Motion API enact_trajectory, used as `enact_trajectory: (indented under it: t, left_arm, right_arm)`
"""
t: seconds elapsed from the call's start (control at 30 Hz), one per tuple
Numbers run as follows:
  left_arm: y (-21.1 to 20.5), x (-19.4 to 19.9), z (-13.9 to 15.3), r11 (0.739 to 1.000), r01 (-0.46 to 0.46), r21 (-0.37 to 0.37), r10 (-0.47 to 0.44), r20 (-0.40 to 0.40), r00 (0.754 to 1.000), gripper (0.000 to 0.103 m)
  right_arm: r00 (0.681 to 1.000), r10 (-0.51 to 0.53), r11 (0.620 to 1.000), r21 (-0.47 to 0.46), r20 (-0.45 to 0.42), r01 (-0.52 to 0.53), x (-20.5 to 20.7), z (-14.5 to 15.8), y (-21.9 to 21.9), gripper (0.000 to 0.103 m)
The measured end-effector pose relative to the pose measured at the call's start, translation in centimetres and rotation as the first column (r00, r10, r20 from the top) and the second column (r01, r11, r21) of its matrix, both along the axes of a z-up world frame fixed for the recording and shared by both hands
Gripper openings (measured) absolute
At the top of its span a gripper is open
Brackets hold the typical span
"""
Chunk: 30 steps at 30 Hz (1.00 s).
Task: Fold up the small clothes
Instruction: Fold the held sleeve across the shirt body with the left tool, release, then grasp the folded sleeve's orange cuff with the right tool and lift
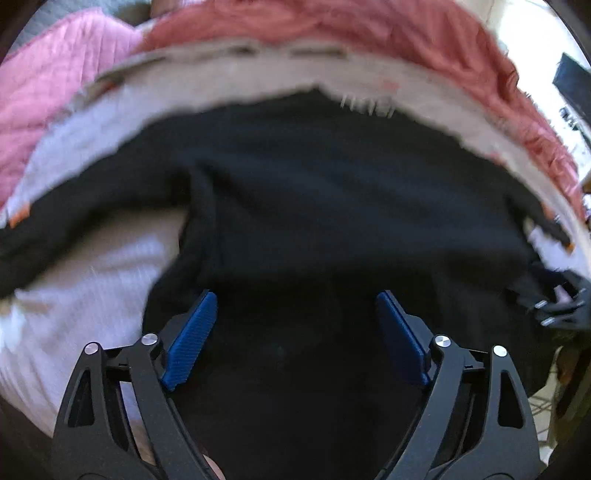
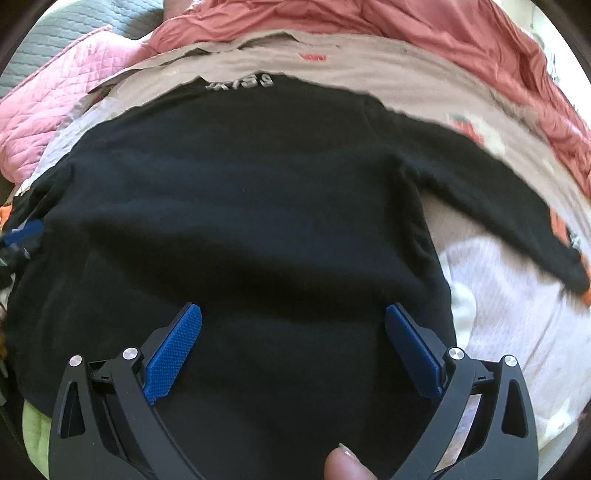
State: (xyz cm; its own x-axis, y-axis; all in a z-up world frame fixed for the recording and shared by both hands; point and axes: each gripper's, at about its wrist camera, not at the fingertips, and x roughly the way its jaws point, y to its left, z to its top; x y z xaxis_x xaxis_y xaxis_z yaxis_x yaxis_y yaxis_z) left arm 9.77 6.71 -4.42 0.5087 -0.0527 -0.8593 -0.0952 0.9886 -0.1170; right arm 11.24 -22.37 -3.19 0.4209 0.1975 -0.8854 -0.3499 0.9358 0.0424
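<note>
A small black long-sleeved top (image 2: pixel 240 206) lies spread flat on a pile of clothes, with pale lettering at its far edge; it also shows in the left wrist view (image 1: pixel 332 192), blurred. One sleeve (image 2: pixel 498 192) stretches out to the right. My right gripper (image 2: pixel 293 314) is open above the top's near part, holding nothing. My left gripper (image 1: pixel 295 301) is open above the same top, empty. The right gripper shows at the right edge of the left wrist view (image 1: pixel 561 306); a blue pad of the left gripper (image 2: pixel 22 230) shows at the left edge of the right wrist view.
Under the top lie a beige garment (image 2: pixel 369 70) with a red label and a white ribbed garment (image 2: pixel 517 314). Behind are a red-pink crumpled cloth (image 2: pixel 406 22), a pink quilted blanket (image 2: pixel 62 99) and a grey quilted cover (image 2: pixel 74 22). A light green cloth (image 2: pixel 35 432) lies near left.
</note>
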Motion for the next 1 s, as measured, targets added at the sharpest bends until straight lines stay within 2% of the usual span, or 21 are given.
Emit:
enact_trajectory:
  t: [0.17, 0.23, 0.33, 0.4, 0.6, 0.7, 0.83, 1.0]
  left_arm:
    - [-1.0, -0.5, -0.8, 0.999, 0.008, 0.049, -0.008, 0.006, 1.0, 0.083]
    - [-1.0, -0.5, -0.5, 0.999, -0.003, 0.035, 0.003, 0.017, 1.0, 0.083]
    - [-1.2, -1.4, 1.1, 1.0, -0.021, -0.002, 0.021, 0.05, 0.999, 0.086]
    - [-1.6, -1.8, 2.5, 1.0, -0.016, -0.002, 0.017, 0.097, 0.995, 0.093]
    - [-3.2, -1.6, 6.1, 0.999, -0.018, 0.028, 0.012, 0.194, 0.981, 0.093]
    - [-3.9, -0.9, 6.8, 0.999, -0.036, 0.033, 0.029, 0.193, 0.981, 0.093]
    - [-4.7, 0.3, 7.6, 0.999, -0.026, 0.024, 0.02, 0.205, 0.979, 0.094]
    - [-6.4, 2.9, 8.4, 0.999, -0.008, 0.047, -0.002, 0.21, 0.978, 0.094]
  right_arm:
    - [1.0, 0.015, 1.0, 0.015, 0.006, -0.015, -0.6, -0.3, -0.7, 0.099]
    - [1.0, 0.017, 1.0, 0.027, 0.011, -0.017, -0.7, 0.2, -0.8, 0.099]
    - [0.998, 0.005, 0.995, 0.104, 0.068, -0.012, -1.1, 2.5, -2.1, 0.099]
    - [0.995, -0.03, 0.991, 0.133, 0.099, 0.016, -1.0, 4.0, -3.3, 0.099]
    - [0.969, -0.182, 0.972, 0.179, 0.165, 0.152, 0.1, 6.9, -9.0, 0.099]
    - [0.947, -0.262, 0.954, 0.196, 0.187, 0.226, 0.8, 7.6, -12.3, 0.099]
    - [0.9, -0.381, 0.919, 0.192, 0.214, 0.343, 1.9, 7.9, -16.9, 0.099]
    - [0.794, -0.563, 0.826, 0.178, 0.228, 0.534, 3.3, 7.3, -24.0, 0.098]
